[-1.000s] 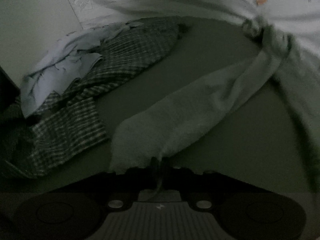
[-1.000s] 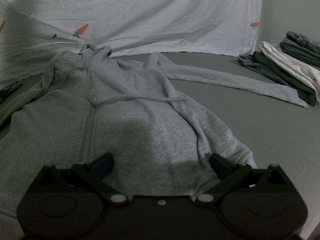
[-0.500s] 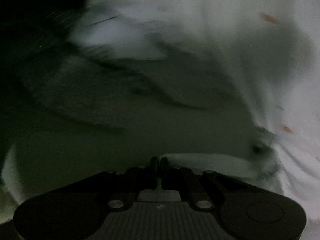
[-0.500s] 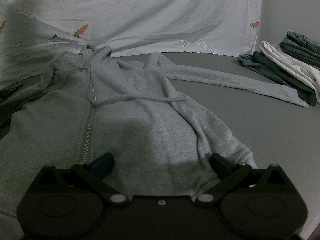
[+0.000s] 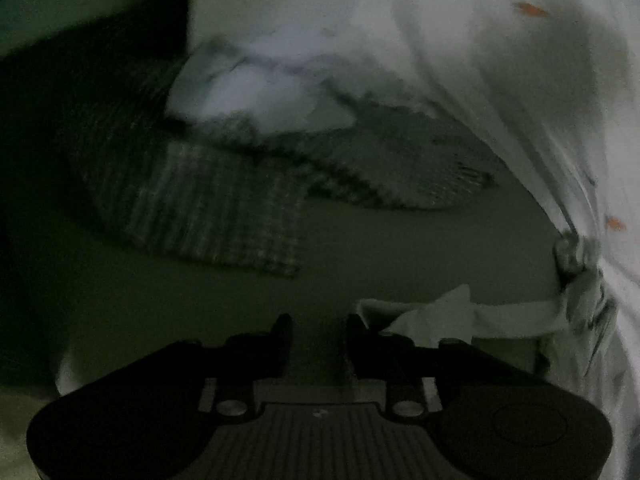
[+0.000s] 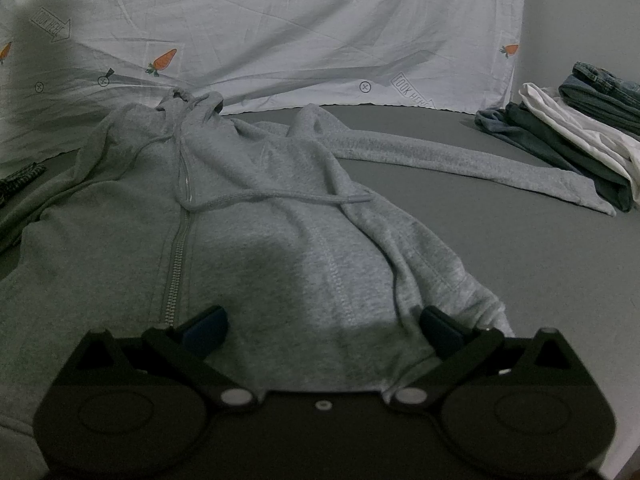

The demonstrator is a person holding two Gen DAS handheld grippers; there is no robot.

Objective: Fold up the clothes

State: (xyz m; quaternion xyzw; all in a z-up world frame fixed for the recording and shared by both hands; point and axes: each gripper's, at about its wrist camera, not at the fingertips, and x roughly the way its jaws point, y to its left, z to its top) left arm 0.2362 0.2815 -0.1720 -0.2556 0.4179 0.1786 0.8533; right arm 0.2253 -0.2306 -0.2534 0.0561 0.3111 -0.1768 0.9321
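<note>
A grey zip hoodie (image 6: pixel 256 208) lies spread front-up on the grey surface (image 6: pixel 520 280), its right sleeve (image 6: pixel 460 160) stretched toward the folded pile. My right gripper (image 6: pixel 324 326) hovers over the hoodie's hem, jaws wide open, and the pads press on nothing. In the left wrist view the hoodie's other sleeve (image 5: pixel 440 316) lies on the surface just right of my left gripper (image 5: pixel 320 332). Its jaws are opening and nothing is between them. The picture there is dark and blurred.
A crumpled checked shirt (image 5: pixel 224 208) and a pale blue garment (image 5: pixel 256 96) lie beyond the left gripper. A white carrot-print sheet (image 6: pixel 320 40) hangs at the back. A stack of folded clothes (image 6: pixel 580 132) sits at the far right.
The left gripper was shut on the sleeve's end. It has rolled and swung sideways, its jaws have parted, and the sleeve now lies beside them. The right gripper has not moved.
</note>
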